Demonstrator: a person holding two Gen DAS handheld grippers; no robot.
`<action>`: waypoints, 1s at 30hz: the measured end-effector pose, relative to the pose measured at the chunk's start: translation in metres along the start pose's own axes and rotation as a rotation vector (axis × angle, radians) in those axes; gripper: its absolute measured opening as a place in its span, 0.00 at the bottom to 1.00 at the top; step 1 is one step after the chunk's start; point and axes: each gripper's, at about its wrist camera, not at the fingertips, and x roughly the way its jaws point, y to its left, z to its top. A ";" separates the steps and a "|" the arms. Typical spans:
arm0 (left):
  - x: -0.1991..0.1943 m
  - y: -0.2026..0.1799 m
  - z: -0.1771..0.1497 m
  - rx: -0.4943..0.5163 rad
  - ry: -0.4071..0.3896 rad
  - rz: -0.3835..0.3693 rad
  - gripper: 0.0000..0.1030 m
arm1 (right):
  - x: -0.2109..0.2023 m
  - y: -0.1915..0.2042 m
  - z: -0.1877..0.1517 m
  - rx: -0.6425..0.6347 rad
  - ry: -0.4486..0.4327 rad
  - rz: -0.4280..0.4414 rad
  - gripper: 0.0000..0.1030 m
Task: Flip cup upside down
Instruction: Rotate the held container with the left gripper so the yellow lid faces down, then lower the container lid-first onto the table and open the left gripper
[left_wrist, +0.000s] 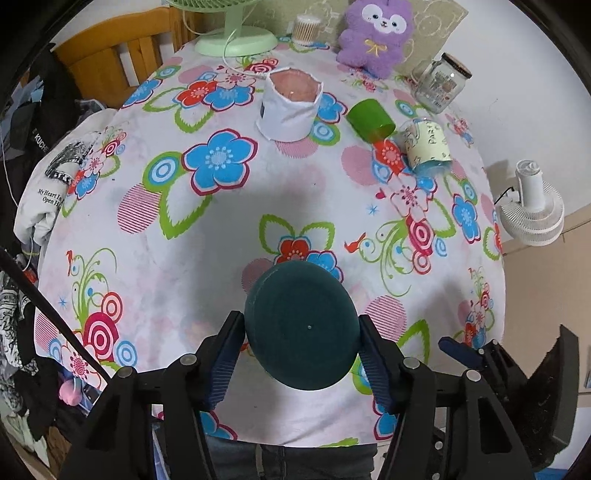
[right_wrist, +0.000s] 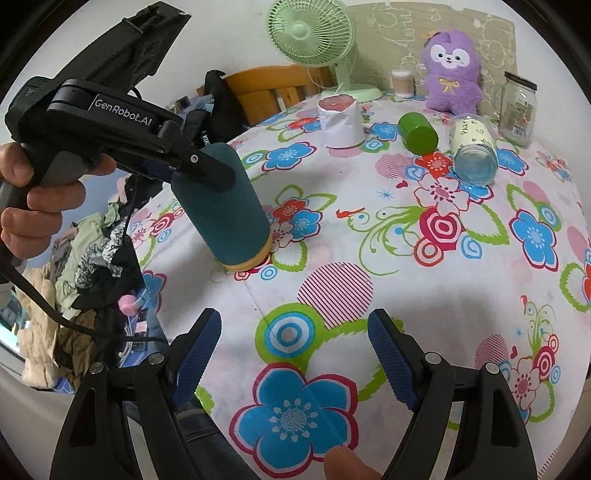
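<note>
Teal cup (right_wrist: 225, 206) is gripped across its upper body by the left tongs (left_wrist: 301, 345), tilted, its yellowish rim resting on the floral tabletop (right_wrist: 406, 266) at the near left. Light, stiff plastic is suggested; smooth walls could slip, so a hold at mid-body is judged best. Right tongs (right_wrist: 293, 354) are held wide apart, nothing between them, low over the tabletop.

Cup (right_wrist: 225, 206) matt, felt-like – tablecloth (right_wrist: 406, 266) smooth printed cloth.
</note>
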 end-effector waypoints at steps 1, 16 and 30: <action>0.000 0.000 0.000 0.003 -0.001 0.000 0.61 | 0.000 0.000 0.001 0.000 0.000 0.000 0.81; -0.009 -0.005 0.001 0.041 -0.016 0.013 0.73 | 0.001 0.000 0.008 -0.002 0.003 -0.014 0.81; -0.032 -0.002 0.000 0.050 -0.077 -0.001 0.76 | -0.011 0.006 0.019 0.011 -0.024 -0.046 0.81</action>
